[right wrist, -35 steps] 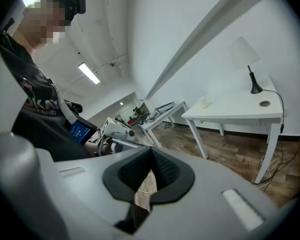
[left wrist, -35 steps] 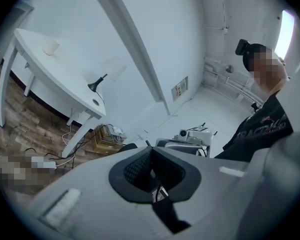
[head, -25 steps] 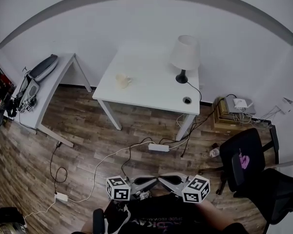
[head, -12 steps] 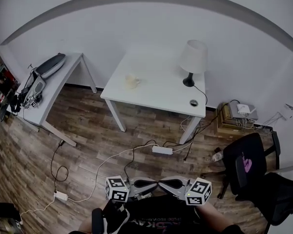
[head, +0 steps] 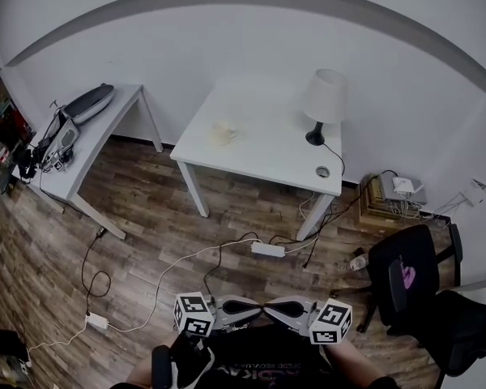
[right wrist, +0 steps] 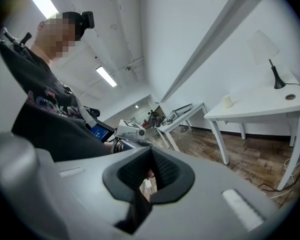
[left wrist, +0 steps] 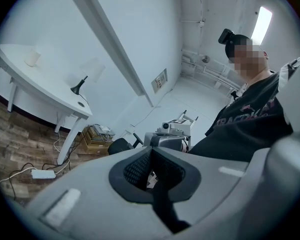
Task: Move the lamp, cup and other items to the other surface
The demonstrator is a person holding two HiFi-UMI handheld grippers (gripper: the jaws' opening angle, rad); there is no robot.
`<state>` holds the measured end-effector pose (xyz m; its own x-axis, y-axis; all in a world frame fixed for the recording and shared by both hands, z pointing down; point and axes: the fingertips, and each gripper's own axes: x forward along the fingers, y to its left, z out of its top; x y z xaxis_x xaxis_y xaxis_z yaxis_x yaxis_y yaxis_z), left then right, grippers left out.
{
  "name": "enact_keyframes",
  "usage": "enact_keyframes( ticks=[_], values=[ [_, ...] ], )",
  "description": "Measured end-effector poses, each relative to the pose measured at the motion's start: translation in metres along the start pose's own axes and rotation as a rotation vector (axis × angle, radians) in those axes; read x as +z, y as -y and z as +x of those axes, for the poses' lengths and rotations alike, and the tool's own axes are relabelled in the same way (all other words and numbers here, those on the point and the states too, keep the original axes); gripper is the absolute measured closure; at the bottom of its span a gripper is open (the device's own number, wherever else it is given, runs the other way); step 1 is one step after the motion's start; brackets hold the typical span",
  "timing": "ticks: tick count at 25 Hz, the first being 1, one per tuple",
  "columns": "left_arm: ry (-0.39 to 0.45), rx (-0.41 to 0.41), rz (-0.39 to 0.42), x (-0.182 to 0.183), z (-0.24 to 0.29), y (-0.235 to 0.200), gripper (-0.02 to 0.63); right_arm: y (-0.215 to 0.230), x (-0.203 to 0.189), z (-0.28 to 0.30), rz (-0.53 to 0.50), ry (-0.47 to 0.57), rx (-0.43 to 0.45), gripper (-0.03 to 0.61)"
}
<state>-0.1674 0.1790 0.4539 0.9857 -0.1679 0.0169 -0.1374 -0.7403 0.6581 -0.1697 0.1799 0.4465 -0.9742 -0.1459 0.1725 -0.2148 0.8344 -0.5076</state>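
Left tool (left wrist: 151, 154) has its jaws pressed together, nothing between them. Right tool (right wrist: 151, 156) is the same, closed and empty. Both sit low by the person's dark shirt (head: 267, 363), tips nearly meeting (head view), well apart from the white rectangular bench (head: 267, 156). The white-shaded lamp with black stem (head: 321, 108) stands upright near that bench's right rear corner. The small pale cup (head: 223, 133) is on its left part, well apart from the lamp. A second white bench (head: 105, 124) at left carries dark gear.

White table (head: 267, 154) bearing lamp (head: 322, 100) and cup (head: 222, 133), side table (head: 105, 126) with devices (head: 87, 102)
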Motion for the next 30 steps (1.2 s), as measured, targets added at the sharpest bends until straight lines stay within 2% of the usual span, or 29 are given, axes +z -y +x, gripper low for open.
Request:
enact_keyframes(
  ticks=[4,9,16,20,22,26,28,30],
  values=[
    [0.025,-0.026,-0.005,0.005,0.005,0.006,0.621,-0.003,0.004,-0.008,-0.009,0.031,0.003,0.574],
    [-0.003,-0.078,-0.006,0.001,0.011,0.014,0.621,-0.01,0.007,-0.018,-0.01,0.074,-0.003,0.574],
    [-0.022,-0.109,-0.011,0.005,0.02,0.012,0.621,-0.006,0.008,-0.026,-0.006,0.095,-0.031,0.574],
    [-0.014,-0.055,-0.002,0.014,0.005,-0.003,0.621,-0.006,0.011,-0.021,-0.015,0.094,-0.028,0.574],
    [-0.065,0.007,0.045,0.009,-0.008,-0.019,0.621,-0.002,0.014,-0.022,-0.013,0.101,-0.038,0.574],
    [-0.239,0.088,0.147,-0.001,-0.032,-0.042,0.621,0.002,0.015,-0.018,-0.002,0.091,-0.038,0.574],
    [-0.266,0.108,0.174,0.01,-0.032,-0.046,0.621,0.004,0.014,-0.014,-0.001,0.074,-0.035,0.574],
    [-0.247,0.116,0.216,0.028,-0.02,-0.04,0.621,0.007,0.015,-0.011,0.002,0.066,-0.045,0.574]
  ],
)
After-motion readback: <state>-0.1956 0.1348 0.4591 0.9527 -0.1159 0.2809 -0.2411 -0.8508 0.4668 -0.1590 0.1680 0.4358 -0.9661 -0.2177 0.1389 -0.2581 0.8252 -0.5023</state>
